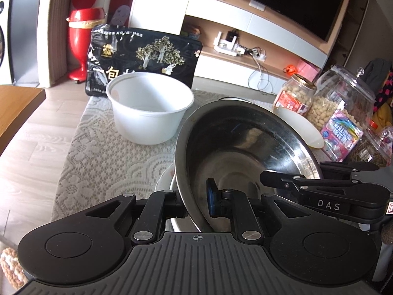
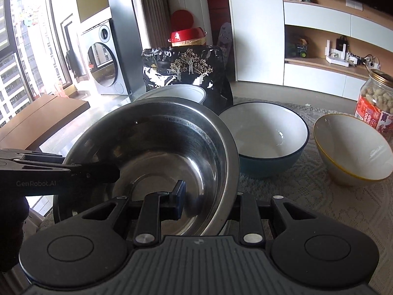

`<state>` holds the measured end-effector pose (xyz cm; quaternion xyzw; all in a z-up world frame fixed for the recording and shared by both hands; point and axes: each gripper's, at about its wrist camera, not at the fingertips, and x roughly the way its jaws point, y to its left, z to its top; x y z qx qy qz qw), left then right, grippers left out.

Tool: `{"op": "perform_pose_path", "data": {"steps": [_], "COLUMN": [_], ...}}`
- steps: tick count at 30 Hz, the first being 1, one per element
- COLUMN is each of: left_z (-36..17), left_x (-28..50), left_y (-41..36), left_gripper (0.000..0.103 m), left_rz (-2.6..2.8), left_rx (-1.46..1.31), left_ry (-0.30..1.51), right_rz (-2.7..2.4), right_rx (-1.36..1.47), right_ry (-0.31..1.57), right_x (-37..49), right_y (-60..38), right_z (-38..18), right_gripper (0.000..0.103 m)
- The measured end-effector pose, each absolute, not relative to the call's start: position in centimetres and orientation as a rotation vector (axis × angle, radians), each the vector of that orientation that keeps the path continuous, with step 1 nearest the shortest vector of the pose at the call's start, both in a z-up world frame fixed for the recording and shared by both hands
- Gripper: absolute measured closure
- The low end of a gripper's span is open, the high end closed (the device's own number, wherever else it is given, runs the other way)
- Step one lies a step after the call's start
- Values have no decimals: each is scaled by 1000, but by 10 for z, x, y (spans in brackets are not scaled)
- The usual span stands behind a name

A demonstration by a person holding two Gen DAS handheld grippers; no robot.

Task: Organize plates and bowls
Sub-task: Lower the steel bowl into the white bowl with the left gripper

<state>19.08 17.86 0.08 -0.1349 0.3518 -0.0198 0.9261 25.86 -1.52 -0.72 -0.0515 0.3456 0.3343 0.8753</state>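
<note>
- Both tools are on the steel bowl [image 1: 245,147] at once: the left tool [image 1: 196,205] is clamped on its near rim, one pad inside the bowl, the other outside against the wall.
- The right tool [image 2: 207,202] grips the same steel bowl [image 2: 157,152] the same way, its dark pad pressed on the inner wall and the other finger outside the rim.
- The bowl is tilted, not level: in the left wrist view its opening faces up and to the right, with the rim running from near centre up toward the far right.
- Under it, a second steel rim and a sliver of a white dish peek out near the left tool; what exactly they are is hard to make out.
- On the lace cloth [image 1: 98,147] covering the table, a white plastic tub [image 1: 149,108] stands upright, far and left of the steel bowl, apart from it.
- A black printed bag [image 1: 145,56] stands just behind the tub.
- From the right wrist view, a blue bowl with a white inside [image 2: 267,132] sits upright just right of the steel bowl, its left edge hidden by the steel rim.
- Further right is a white bowl with a yellow rim [image 2: 353,147], tipped toward the camera, apart from the blue one.
- A peanut jar [image 2: 375,103] stands at the far right, cut off by the frame edge.
</note>
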Motion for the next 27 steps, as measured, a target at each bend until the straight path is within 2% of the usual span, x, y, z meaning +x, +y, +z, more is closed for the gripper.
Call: {"op": "perform_pose_path", "data": {"steps": [10,18,27], "left_z": [-13,-16,-13], "left_x": [196,198,197], "left_y": [182,197,191], "left_gripper": [87,87,86], "left_rz": [-47,-51,-38], "left_rx": [-318,-441,-410], "left_ry": [816,817,828], "right_rz": [675,673,649], "right_rx": [-113,-105,-106], "right_ry": [769,771,784], "right_x": [261,260,259], "right_y": [-14,-17,-15], "right_z": [-18,-16,-14], "right_gripper": [77,77,77]}}
